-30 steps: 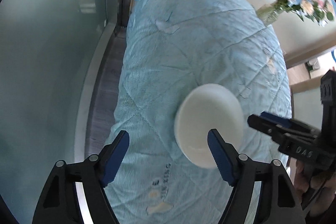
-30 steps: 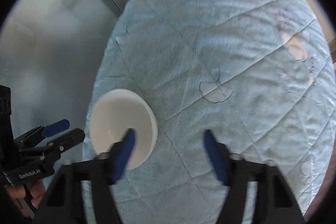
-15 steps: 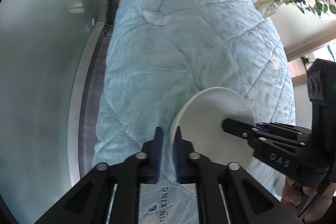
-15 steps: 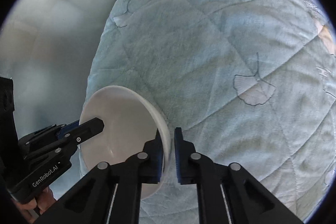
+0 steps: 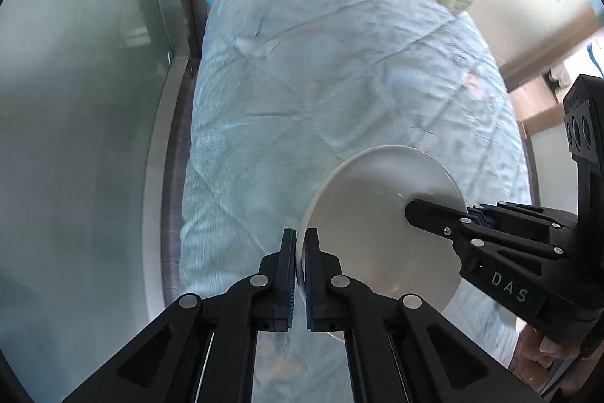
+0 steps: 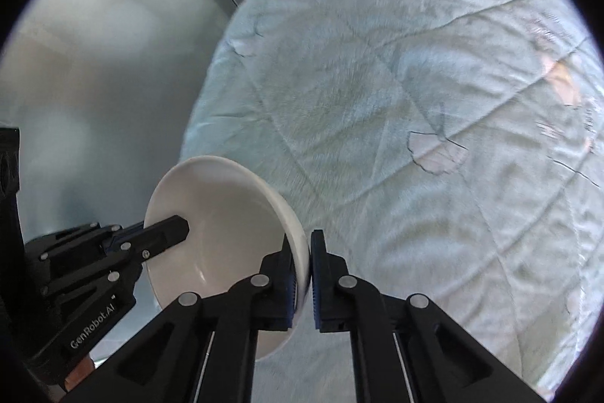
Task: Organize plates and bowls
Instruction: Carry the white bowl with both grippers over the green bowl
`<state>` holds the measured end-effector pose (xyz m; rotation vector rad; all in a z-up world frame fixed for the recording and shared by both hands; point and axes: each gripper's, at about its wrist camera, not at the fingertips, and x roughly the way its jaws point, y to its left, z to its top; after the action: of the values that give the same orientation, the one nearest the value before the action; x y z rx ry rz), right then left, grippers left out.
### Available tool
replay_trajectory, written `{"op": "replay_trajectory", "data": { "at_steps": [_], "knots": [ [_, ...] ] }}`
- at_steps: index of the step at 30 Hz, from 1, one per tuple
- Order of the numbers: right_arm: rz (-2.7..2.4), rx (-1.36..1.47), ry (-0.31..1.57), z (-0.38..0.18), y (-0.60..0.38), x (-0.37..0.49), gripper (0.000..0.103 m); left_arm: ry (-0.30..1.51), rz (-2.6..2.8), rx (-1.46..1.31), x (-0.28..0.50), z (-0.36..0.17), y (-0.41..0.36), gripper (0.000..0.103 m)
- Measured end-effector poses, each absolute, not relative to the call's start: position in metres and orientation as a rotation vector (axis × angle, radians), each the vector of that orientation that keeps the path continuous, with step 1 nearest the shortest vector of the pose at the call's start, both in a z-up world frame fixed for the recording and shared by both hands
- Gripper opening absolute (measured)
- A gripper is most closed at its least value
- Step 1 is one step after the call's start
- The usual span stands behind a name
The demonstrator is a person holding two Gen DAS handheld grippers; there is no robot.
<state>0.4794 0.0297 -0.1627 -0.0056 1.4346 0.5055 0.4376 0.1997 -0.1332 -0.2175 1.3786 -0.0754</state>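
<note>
My left tool (image 5: 300,244) and right tool (image 6: 308,252) each pinch opposite rims of the white bowl (image 6: 226,221), low in the frame above the quilted tabletop (image 6: 396,101); uneven pulling could let it slip free.

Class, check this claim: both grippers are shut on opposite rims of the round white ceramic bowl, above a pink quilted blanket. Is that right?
One error: the quilted blanket is light blue, not pink, as the right wrist view shows. The rest stands: the left gripper and right gripper are each shut on a rim of the round white ceramic bowl.
</note>
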Motion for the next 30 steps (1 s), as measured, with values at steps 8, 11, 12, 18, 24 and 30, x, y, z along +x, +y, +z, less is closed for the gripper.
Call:
{"op": "replay_trajectory", "data": {
  "at_steps": [8, 11, 12, 18, 24, 30],
  "knots": [
    [0.489, 0.010, 1.337, -0.080, -0.028, 0.419, 0.006, 1.319, -0.122, -0.104, 0.378, -0.040, 0.134, 0.000],
    [0.474, 0.027, 1.317, -0.052, -0.050, 0.393, 0.006, 1.294, -0.129, -0.114, 0.347, -0.006, 0.110, 0.000],
    [0.471, 0.037, 1.313, -0.045, -0.059, 0.384, 0.006, 1.294, -0.127, -0.129, 0.338, 0.001, 0.103, 0.000],
    [0.452, 0.048, 1.315, -0.021, -0.102, 0.320, 0.006, 1.315, -0.159, -0.131, 0.265, 0.026, 0.057, 0.000],
    [0.411, 0.062, 1.309, -0.012, -0.144, 0.258, 0.006, 1.314, -0.208, -0.127, 0.194, 0.040, 0.015, 0.000],
    [0.379, 0.091, 1.318, -0.016, -0.188, 0.197, 0.006, 1.353, -0.259, -0.072, 0.134, 0.038, -0.033, 0.000]
  ]
}}
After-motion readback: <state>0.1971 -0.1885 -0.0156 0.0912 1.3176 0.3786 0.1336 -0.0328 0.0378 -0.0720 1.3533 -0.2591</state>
